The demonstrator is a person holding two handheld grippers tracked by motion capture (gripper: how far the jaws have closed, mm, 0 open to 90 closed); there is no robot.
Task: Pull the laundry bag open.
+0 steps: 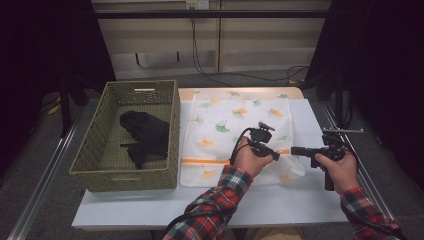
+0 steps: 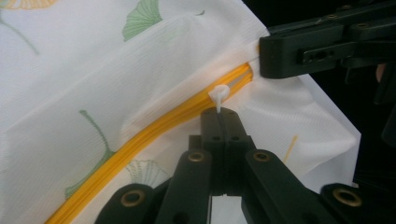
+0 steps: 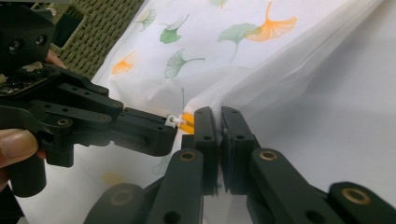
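The white mesh laundry bag printed with green and orange ginkgo leaves [image 1: 235, 135] lies flat on the white table [image 1: 280, 205], just right of the olive woven basket [image 1: 95, 165] that holds a black garment [image 1: 145, 135]. An orange zipper [image 2: 140, 135] runs across the bag near its front edge. The left gripper [image 2: 218, 112] is clamped on the small white zipper pull [image 2: 219, 93], close to the zipper's right end. The right gripper [image 3: 218, 114] pinches the bag's white fabric edge just beside that end of the zipper, its jaws nearly together with the cloth between them. In the high view both grippers meet at the bag's front right corner, almost touching each other.
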